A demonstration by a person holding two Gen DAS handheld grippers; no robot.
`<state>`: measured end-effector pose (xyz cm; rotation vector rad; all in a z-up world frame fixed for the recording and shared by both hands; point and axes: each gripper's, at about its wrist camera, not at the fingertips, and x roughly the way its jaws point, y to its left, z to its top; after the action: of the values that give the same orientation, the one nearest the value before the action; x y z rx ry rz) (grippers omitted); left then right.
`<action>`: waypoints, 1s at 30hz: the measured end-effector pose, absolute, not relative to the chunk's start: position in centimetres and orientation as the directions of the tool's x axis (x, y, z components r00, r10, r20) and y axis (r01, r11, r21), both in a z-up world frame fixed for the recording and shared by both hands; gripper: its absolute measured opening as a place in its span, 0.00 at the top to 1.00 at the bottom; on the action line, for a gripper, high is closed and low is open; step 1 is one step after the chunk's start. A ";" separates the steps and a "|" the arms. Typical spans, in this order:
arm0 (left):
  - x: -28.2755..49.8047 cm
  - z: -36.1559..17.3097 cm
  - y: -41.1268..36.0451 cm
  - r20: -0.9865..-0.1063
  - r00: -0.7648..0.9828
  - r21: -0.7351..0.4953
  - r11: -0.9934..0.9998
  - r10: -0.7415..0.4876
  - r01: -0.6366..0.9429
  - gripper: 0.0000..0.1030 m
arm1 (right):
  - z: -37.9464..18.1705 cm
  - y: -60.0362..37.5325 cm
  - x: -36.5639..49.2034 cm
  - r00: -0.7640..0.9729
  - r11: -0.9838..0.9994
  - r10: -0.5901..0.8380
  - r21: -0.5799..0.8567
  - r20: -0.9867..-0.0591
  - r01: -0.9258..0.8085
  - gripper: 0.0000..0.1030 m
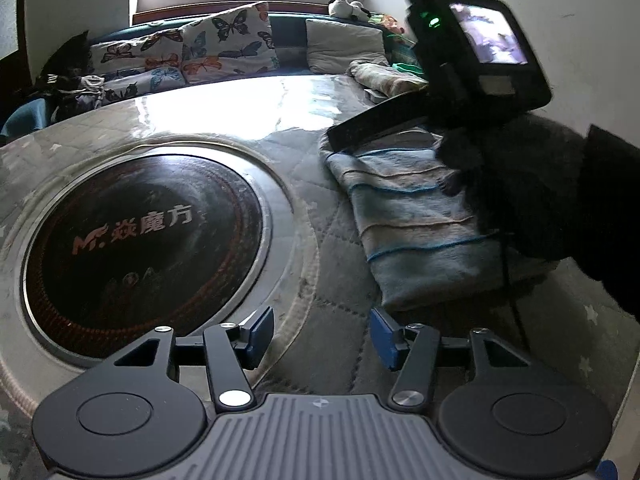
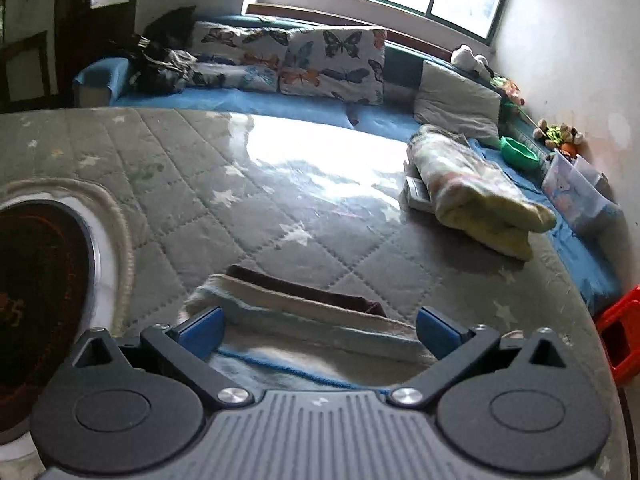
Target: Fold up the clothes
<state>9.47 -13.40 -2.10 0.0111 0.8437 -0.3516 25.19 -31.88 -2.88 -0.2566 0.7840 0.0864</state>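
Left wrist view: the left gripper [image 1: 322, 336] hangs over the quilted table cover [image 1: 288, 168] with its blue pads spread and nothing between them. To its left, the round black cooktop [image 1: 140, 240] is set into the table, bearing orange lettering. The folded striped garment [image 1: 416, 220], pale blue and beige with thin blue lines, lies toward the table's right edge. Above it is the right gripper [image 1: 472, 64], seen from behind with a lit screen, held by a gloved hand [image 1: 520, 184]; whether its fingers touch the cloth cannot be told here.

Right wrist view: the right gripper [image 2: 320, 330] has its jaws wide apart, straddling the folded striped garment [image 2: 304, 316], whose dark brown band shows at the far fold. Neither pad visibly pinches the cloth. A rolled pale blanket [image 2: 472, 188] rests at the table's far right edge. Butterfly-print cushions [image 2: 332, 64] line the blue sofa [image 2: 256, 106] under the window.
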 end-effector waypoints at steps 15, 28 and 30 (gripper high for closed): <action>8.4 -1.7 -10.8 -0.724 0.637 -0.143 0.961 -0.265 0.237 0.38 | -2.5 -30.2 16.4 0.759 0.893 0.041 -0.317 -0.650 -0.320 0.00; 7.7 -1.1 -11.0 -0.714 0.655 -0.128 0.965 -0.249 0.228 0.23 | -1.7 -33.4 8.0 0.772 0.916 0.155 -0.204 -0.616 -0.347 0.00; 7.5 -1.2 -11.3 -0.716 0.652 -0.124 0.964 -0.251 0.234 0.21 | -1.7 -34.9 7.3 0.770 0.936 0.156 -0.156 -0.619 -0.315 0.00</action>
<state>7.48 -11.32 -1.19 -0.0214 0.8154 -0.2751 7.28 -34.86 -1.72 -0.2585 0.6442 0.2587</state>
